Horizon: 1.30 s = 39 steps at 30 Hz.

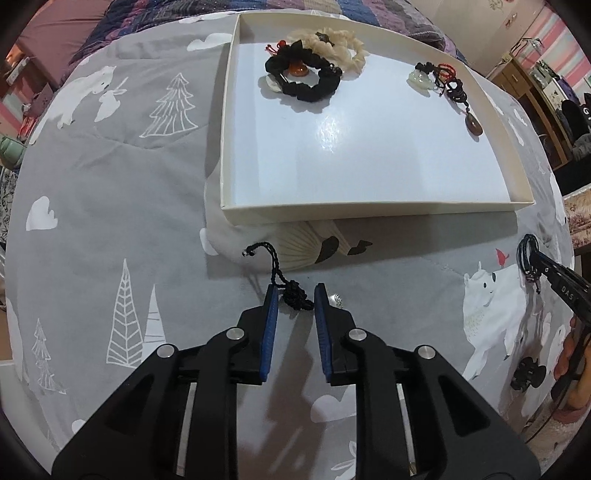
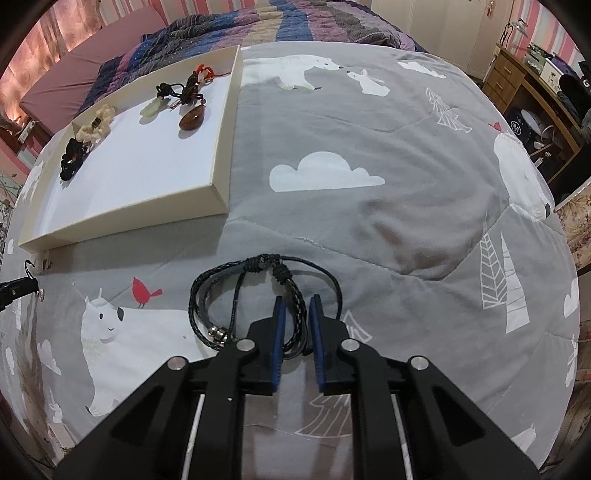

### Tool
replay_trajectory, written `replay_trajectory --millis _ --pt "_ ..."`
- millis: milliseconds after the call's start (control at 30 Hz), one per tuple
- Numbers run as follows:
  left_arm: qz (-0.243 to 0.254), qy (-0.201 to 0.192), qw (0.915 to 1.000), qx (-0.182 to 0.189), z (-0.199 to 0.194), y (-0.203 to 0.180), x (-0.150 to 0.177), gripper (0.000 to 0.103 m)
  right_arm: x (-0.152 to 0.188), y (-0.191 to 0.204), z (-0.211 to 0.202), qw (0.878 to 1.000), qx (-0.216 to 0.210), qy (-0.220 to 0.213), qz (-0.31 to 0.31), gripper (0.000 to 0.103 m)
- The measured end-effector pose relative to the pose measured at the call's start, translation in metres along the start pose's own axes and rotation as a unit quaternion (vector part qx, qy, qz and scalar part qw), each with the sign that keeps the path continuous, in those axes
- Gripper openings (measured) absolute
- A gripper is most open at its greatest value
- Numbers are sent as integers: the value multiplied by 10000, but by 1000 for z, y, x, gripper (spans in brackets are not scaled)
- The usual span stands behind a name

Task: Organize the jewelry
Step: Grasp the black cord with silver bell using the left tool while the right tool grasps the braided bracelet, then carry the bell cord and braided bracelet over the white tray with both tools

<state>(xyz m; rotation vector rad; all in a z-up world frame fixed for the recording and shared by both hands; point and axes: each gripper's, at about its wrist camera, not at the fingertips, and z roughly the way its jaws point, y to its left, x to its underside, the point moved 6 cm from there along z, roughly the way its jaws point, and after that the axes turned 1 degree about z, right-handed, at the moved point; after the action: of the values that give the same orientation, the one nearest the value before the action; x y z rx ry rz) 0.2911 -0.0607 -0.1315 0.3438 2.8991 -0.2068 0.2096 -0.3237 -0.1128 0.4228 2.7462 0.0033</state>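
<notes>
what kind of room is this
Most likely a bedroom: the white tray sits on a grey quilt printed with polar bears, a striped blanket lies behind it, and a wooden dresser stands by the pink-striped wall.

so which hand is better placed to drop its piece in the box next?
Probably the left gripper: its black cord sits just in front of the box. The right gripper holds the bracelet off to the box's side, further away.
</notes>
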Motion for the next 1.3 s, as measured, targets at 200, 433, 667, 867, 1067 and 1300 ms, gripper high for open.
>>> replay_trajectory --millis 200,433,667,867,1067,1300 --pt "64 -21 9999 -131 -1 3 7 10 0 0 0 10000 17 -36 -29 9" --pt "113 -107 9999 -64 -8 0 6 9 0 1 -9 9999 3 -107 -45 7" --pt "331 -613 9975 114 -51 -16 0 8 -14 11 -45 9986 -55 -505 -157 7" --pt "533 -1022 9929 298 -92 -30 -15 8 -37 31 -85 9953 -258 -889 -289 7" --pt "540 -1345 9887 373 -116 -35 -56 8 -82 67 -100 9912 -597 -1123 -378 7" --pt "485 -1233 9904 388 -74 -39 -112 8 -126 108 -63 9918 -727 -977 -398 6"
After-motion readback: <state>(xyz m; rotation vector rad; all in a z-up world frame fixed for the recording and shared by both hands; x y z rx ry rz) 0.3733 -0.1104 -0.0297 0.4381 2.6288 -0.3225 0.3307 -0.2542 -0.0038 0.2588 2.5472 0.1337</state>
